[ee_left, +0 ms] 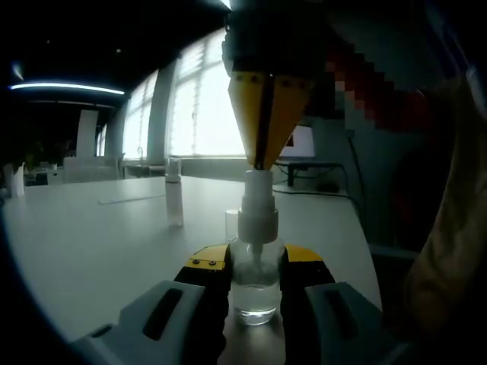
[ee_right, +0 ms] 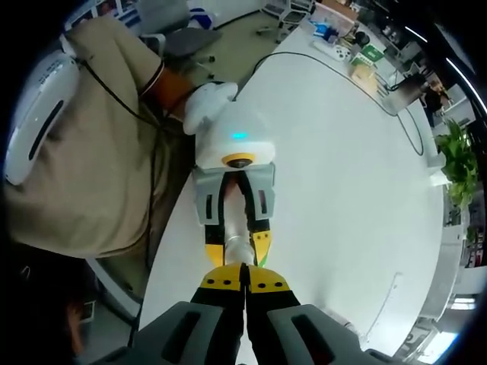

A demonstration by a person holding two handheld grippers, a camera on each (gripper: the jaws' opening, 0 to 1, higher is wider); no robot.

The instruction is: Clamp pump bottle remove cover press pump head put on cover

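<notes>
Hard to read any label on the clear pump bottle (ee_left: 254, 285), standing upright on the white table (ee_left: 91, 243), clamped between the left gripper (ee_left: 254, 283) jaws. Directly above, touching the pump head (ee_left: 257, 205), the right gripper (ee_left: 261, 163) with jaws closed together. Cover (ee_left: 174, 199) further back, upright.

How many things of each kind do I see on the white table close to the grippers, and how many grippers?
Pump bottle: 1, clear, clamped by the left gripper, pump bottle
Clear cover: 1, cover, standing on the table behind
Grippers: 2, the right gripper coming down on the pump head
Total: 4
</notes>
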